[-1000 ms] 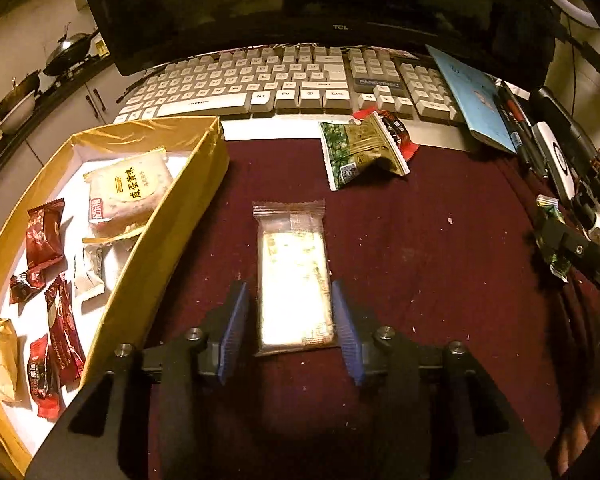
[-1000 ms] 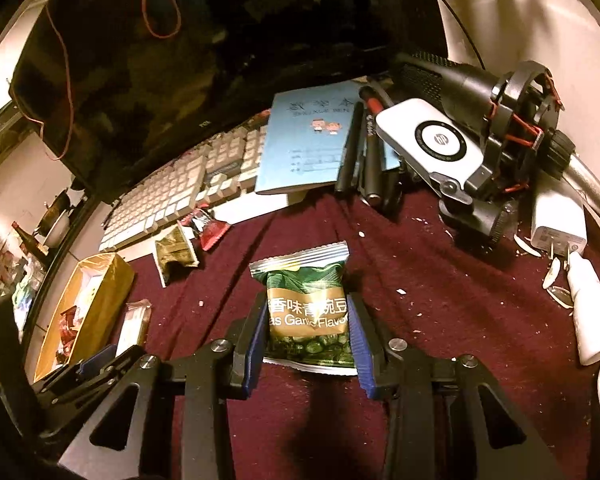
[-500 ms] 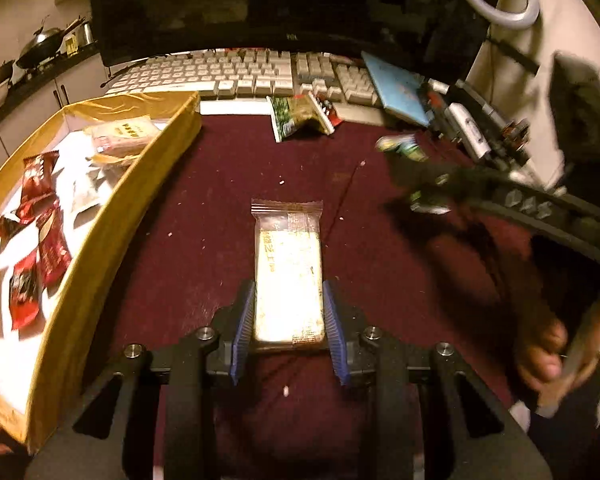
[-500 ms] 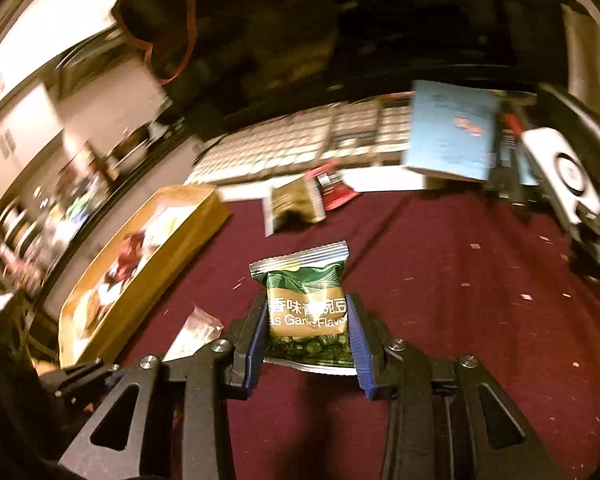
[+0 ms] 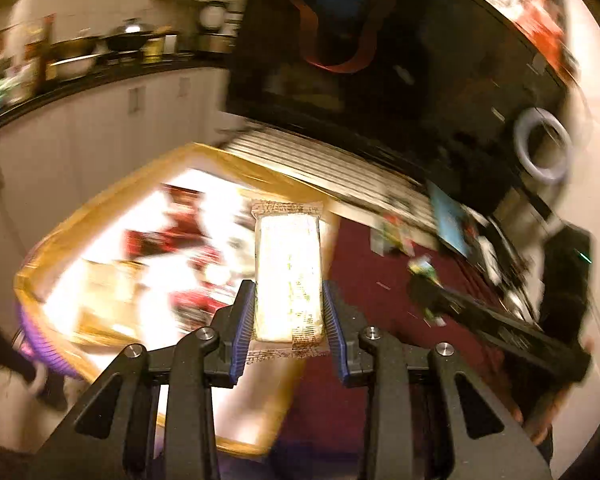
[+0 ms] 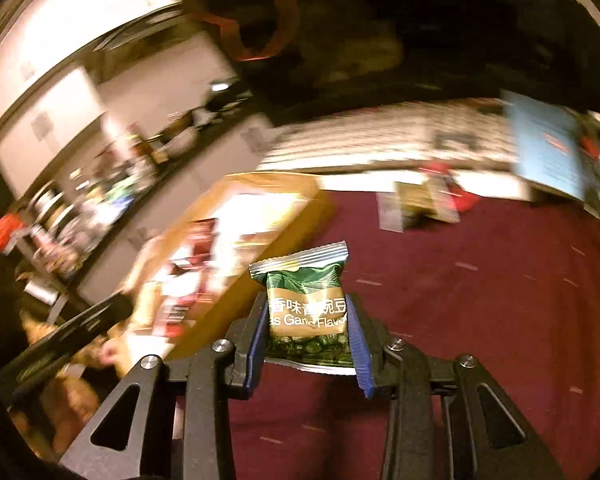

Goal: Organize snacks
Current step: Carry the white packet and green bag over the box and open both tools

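Two packets in hand: pale wafer packet (image 5: 289,276) pinched between the fingers of the left gripper (image 5: 288,320); green pea packet (image 6: 307,312) pinched between the fingers of the right gripper (image 6: 308,344).
Landmark: gold box (image 5: 100,216), white inside, on the dark red cloth (image 6: 480,280).
Already sorted: several red and pale packets lying inside the box, blurred, count unclear.
Left to sort: both held packets, plus a small heap of wrappers (image 6: 424,204) beyond the box, near the keyboard (image 6: 380,140).
Wafer packet place: lifted, above the near right edge of the box, not yet inside.
Pea packet place: lifted off the cloth, just to the right of the box, short of its wall.
Progress guess: past halfway; two drops pending, then the heap.
Change, left view: a second ago the wafer packet lay flat on the cloth to the right of the box, fingers open around it; half a second ago closed on it; now raised and swung over the box.
Change, right view: same grip on the pea packet throughout; from far to the right of the box to beside it.
Sharpness: both views smeared by motion.
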`<move>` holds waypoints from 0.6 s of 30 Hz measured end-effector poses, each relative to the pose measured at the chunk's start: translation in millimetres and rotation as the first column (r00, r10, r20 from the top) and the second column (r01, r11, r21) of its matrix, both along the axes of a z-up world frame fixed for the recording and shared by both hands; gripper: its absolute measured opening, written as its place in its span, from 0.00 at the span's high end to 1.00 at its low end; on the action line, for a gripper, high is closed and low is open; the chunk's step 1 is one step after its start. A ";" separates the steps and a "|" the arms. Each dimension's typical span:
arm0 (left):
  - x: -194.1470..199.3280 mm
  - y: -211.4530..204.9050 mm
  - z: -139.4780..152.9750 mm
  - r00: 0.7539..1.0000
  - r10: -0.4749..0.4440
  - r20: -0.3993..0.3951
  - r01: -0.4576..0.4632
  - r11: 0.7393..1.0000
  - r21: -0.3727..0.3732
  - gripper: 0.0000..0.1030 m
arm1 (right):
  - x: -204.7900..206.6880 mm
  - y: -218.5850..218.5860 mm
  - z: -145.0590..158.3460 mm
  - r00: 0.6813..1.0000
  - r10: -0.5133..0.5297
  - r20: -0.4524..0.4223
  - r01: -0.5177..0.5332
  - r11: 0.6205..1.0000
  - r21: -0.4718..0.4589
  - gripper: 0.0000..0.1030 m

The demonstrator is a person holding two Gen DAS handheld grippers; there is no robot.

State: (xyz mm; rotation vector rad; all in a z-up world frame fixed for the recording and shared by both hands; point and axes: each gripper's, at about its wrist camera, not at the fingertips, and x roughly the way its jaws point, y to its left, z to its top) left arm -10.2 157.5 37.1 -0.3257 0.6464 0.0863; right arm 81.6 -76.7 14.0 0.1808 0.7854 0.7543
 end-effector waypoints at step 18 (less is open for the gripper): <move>68.0 73.9 -55.9 0.965 0.057 -0.258 -0.075 0.995 -0.061 0.70 | 21.5 156.4 -20.5 0.989 0.142 -0.032 -0.145 0.966 -0.214 0.64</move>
